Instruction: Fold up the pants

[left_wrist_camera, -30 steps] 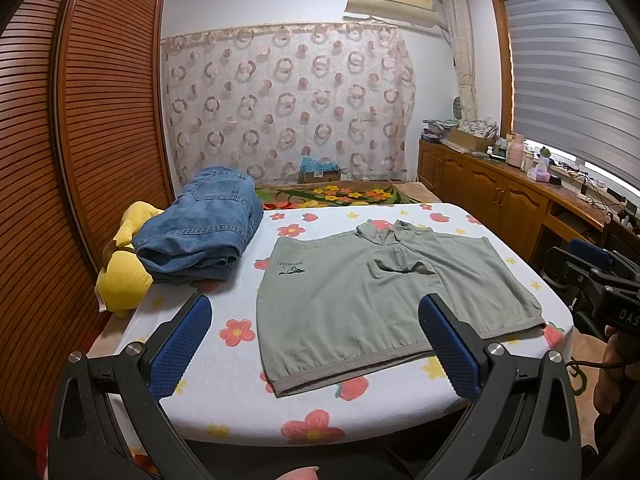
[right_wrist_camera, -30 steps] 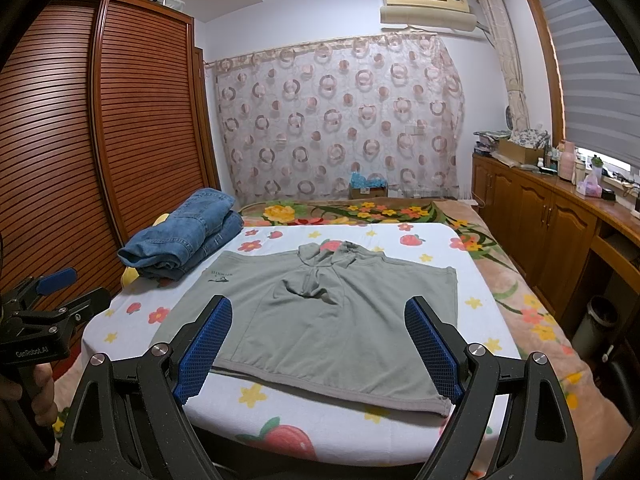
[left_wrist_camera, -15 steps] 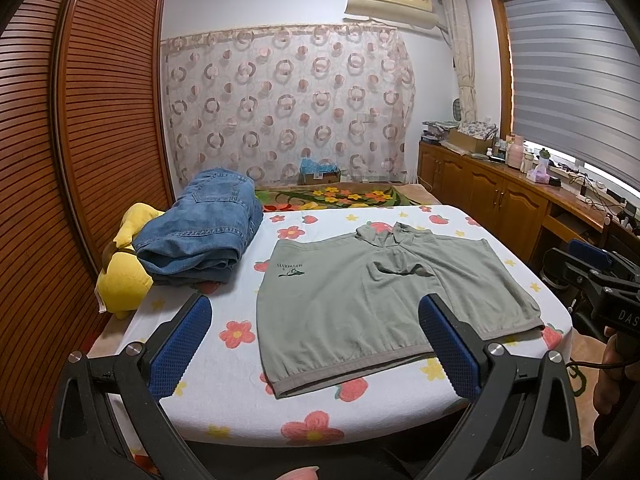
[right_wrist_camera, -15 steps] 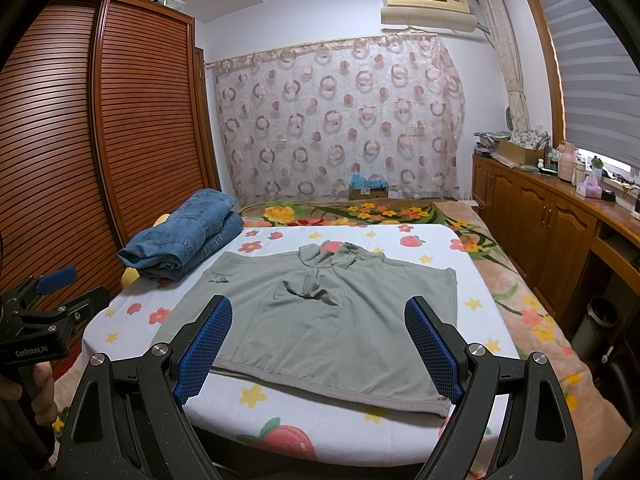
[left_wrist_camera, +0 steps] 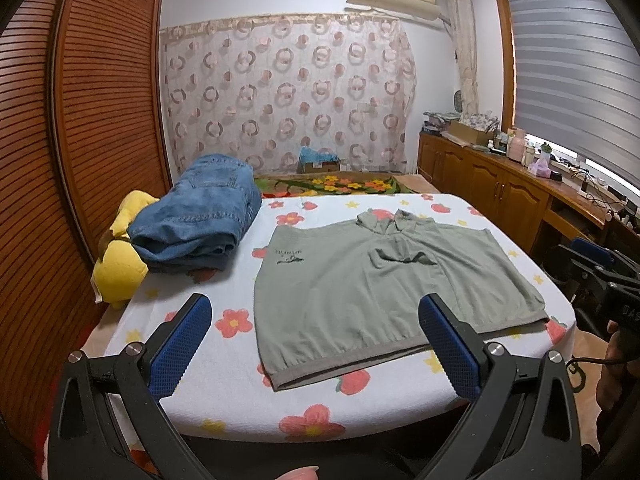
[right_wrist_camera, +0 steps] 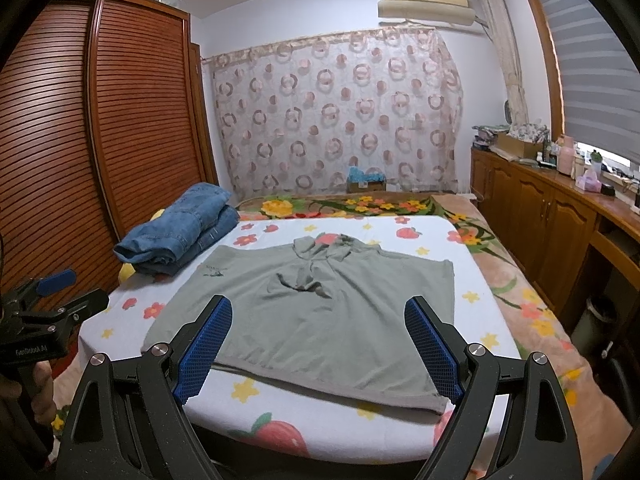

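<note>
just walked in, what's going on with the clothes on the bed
A person holds a two-finger tool in each hand, both open and empty, short of the bed. A grey-green garment lies spread flat on the flowered sheet, untouched. Folded blue jeans sit stacked at the far left, resting on a yellow plush toy. No folding is under way yet.

— How's my light?

— Soft and even. Daylight comes through the window blind (left_wrist_camera: 576,80) on my right, brightest along its bottom edge, where it glares white.

— Shadows?

— Faint ones only, under the folded jeans (left_wrist_camera: 196,216) at the bed's (right_wrist_camera: 472,280) far left corner.

— And the lens?

— Fisheye: the wardrobe (right_wrist_camera: 132,128) slats bow, corners go black. The centre is sharp; my blue finger pads (left_wrist_camera: 180,346) look slightly soft.
</note>
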Available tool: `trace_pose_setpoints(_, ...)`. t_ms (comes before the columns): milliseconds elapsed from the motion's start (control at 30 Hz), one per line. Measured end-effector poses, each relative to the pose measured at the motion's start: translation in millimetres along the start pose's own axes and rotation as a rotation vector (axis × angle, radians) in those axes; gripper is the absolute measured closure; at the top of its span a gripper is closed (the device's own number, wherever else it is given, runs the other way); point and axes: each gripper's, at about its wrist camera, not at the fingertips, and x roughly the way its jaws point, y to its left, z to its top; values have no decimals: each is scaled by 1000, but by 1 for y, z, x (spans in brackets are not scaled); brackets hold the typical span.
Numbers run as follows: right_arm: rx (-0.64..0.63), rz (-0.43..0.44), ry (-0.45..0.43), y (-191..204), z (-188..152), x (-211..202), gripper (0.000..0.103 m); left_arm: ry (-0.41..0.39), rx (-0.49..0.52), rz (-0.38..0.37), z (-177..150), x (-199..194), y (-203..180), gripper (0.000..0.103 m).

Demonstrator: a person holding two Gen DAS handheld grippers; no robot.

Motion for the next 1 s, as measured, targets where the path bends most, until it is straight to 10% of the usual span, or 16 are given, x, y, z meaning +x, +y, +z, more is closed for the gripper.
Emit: trace_pose_setpoints(1000,-19,-74,190,-1,4,24,14,181,-39,-14,-50,77,34,0)
